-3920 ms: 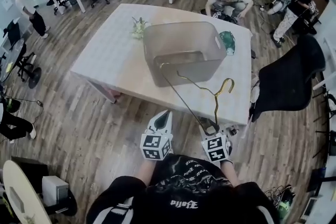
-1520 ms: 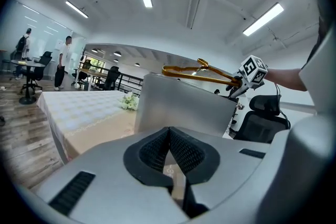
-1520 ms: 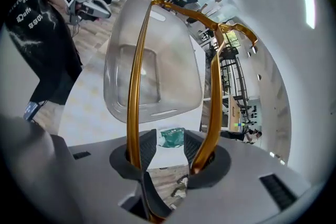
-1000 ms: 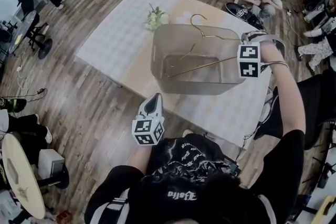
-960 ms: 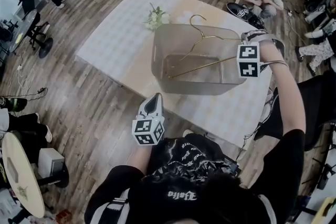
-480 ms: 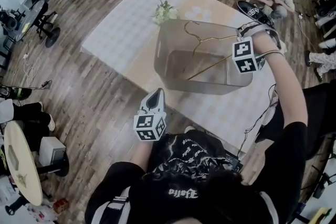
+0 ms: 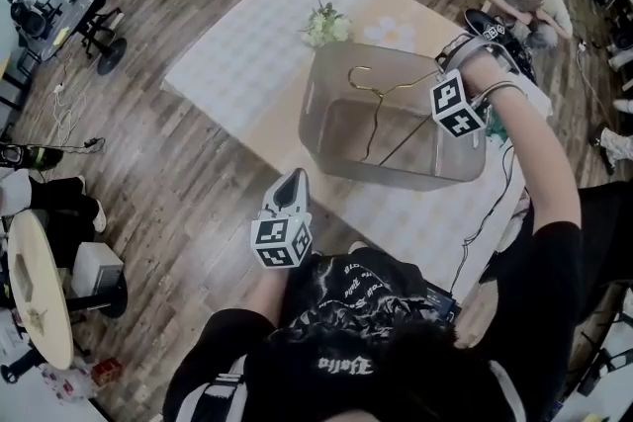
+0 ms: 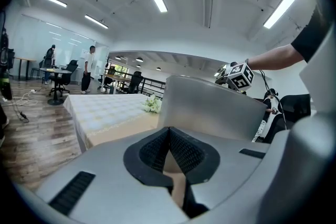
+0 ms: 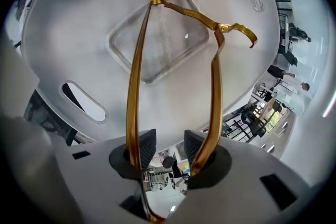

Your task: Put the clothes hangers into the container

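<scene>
The hanger (image 9: 137, 71) runs straight ahead and down from the right hand-held gripper (image 9: 167, 144), whose parted jaws sit inside its narrow corner (a wire outside each pad), its far end inside the container (image 9: 68, 39).

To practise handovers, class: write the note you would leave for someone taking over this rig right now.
Left gripper: shut, empty, held short of the table.
Right gripper: over the container, jaws apart, nothing between them; the gold hanger is looped round them, one arm outside each jaw.
Done: hanger hangs down into the container, which holds nothing else.
Left: free the hanger so it drops in, then withdraw.
</scene>
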`<state>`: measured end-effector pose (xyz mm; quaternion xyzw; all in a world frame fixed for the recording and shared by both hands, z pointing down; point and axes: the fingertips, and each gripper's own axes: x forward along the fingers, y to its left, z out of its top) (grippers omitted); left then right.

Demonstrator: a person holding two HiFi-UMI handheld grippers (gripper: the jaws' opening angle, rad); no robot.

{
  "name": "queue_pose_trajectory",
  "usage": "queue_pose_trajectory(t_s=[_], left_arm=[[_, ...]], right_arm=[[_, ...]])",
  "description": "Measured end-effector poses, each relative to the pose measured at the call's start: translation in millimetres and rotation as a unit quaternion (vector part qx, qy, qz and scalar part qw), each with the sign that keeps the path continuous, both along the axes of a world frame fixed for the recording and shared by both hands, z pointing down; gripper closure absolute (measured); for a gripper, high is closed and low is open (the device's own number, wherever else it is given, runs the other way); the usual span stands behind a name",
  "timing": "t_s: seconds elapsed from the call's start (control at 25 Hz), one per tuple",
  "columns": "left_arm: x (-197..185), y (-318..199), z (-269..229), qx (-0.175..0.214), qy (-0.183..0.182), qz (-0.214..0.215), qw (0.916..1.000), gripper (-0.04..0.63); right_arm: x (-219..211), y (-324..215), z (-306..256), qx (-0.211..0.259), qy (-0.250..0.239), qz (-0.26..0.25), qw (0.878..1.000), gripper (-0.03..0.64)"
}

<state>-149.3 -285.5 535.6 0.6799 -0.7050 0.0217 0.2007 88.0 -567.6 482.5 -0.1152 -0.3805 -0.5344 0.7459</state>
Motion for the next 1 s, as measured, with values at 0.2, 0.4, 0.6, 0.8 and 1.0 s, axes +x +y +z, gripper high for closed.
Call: queue_pose_trajectory(t_s=[0.2, 0.4, 0.6, 0.8, 1.0], left_arm=[[-11, -6, 7, -0.006, -0.001, -0.012, 0.9999, 0.575], [-8, -14, 12, -0.011, 0.005, -0.005, 0.9999, 0.575], [-3, -21, 17, -0.009, 0.006, 0.009, 0.9999, 0.575], [-5, -13, 19, -0.013, 0.008, 0.012, 0.9998, 0.575], [-2, -10, 23, -0.016, 0.009, 0.019, 0.9997, 0.575]], right_arm=[[-7, -12, 4, -0.008, 0.011, 0.018, 1.000, 0.436], [-9, -12, 7, 0.003, -0.015, 0.062, 0.998, 0.428], [-10, -8, 11, 0.003, -0.040, 0.098, 0.994, 0.410], [-12, 3, 13, -0.002, -0.076, 0.104, 0.992, 0.405], [-36, 30, 32, -0.042, -0.132, 0.110, 0.984, 0.414]])
